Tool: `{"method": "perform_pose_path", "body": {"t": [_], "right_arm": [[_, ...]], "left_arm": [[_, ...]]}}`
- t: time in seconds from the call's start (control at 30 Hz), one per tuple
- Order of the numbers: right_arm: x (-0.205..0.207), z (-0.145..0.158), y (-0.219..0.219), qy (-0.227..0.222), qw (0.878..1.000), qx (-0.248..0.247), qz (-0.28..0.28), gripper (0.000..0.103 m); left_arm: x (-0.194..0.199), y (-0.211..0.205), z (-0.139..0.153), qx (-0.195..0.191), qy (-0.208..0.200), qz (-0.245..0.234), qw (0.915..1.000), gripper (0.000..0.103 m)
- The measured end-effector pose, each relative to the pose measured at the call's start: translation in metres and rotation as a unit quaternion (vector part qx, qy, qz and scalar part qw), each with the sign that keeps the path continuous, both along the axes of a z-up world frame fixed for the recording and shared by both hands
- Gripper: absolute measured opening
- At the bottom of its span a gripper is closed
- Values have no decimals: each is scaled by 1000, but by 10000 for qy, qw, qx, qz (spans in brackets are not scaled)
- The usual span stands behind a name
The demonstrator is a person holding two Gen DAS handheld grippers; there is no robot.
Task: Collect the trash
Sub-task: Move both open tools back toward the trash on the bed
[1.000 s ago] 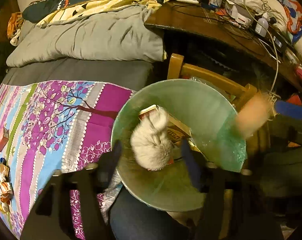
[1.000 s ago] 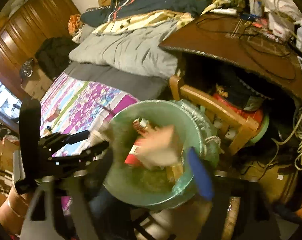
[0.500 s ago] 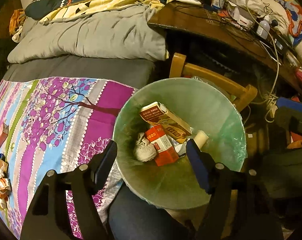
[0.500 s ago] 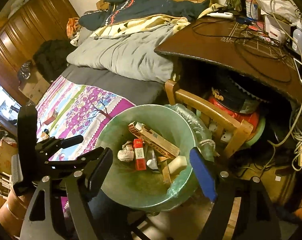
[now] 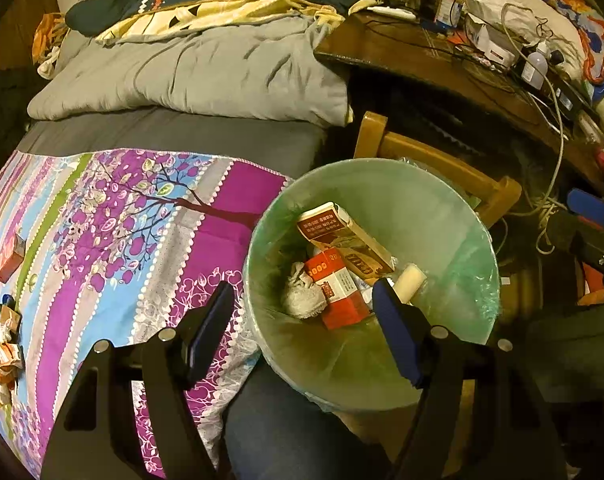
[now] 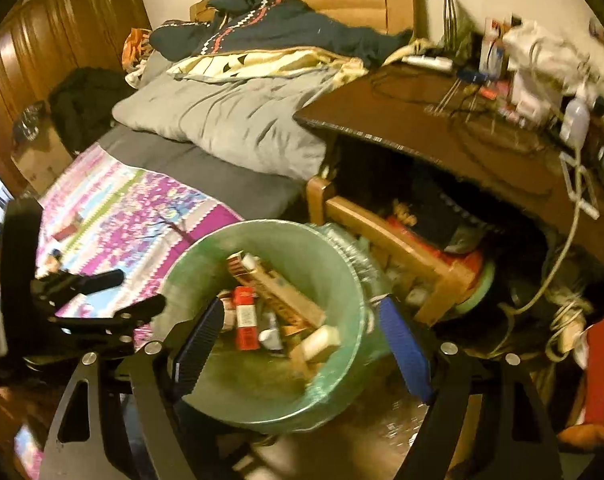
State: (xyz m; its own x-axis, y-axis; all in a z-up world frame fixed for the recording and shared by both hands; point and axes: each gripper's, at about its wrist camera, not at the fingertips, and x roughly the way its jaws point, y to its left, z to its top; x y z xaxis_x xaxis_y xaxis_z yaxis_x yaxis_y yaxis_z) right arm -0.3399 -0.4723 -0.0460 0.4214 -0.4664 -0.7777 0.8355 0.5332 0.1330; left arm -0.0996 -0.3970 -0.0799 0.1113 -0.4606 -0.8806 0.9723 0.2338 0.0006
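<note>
A green-lined trash bin (image 5: 454, 216) stands beside the bed; it also shows in the right wrist view (image 6: 330, 264). Inside lie a brown carton (image 5: 346, 238), a red box (image 5: 336, 288), a crumpled white tissue (image 5: 302, 298) and a pale cylinder (image 5: 410, 278). My left gripper (image 5: 302, 328) is open and empty above the bin's near rim. My right gripper (image 6: 302, 336) is open and empty over the bin. More scraps (image 5: 4, 340) and a small red box (image 5: 10, 254) lie on the flowered bedcover (image 5: 114, 232).
A wooden chair (image 5: 442, 168) stands behind the bin, under a cluttered dark desk (image 5: 442, 60) with cables. A grey duvet (image 5: 206, 76) and clothes cover the bed's far end. A wardrobe (image 6: 42, 52) stands to the left.
A tissue and a pale cylinder were falling from the grippers a second ago; both now rest in the bin. Both grippers have pulled back slightly and stay open.
</note>
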Motion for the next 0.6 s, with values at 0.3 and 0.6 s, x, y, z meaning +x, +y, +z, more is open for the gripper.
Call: {"method": "perform_pose_path", "body": {"t": [0.3, 0.6], "right_arm": [[15, 5, 13, 176, 9987, -479, -61, 95], [45, 7, 27, 311, 9974, -635, 112, 97]], "left_arm": [[14, 19, 5, -148, -145, 297, 9993, 73], [51, 54, 17, -405, -165, 936, 9946, 73]]}}
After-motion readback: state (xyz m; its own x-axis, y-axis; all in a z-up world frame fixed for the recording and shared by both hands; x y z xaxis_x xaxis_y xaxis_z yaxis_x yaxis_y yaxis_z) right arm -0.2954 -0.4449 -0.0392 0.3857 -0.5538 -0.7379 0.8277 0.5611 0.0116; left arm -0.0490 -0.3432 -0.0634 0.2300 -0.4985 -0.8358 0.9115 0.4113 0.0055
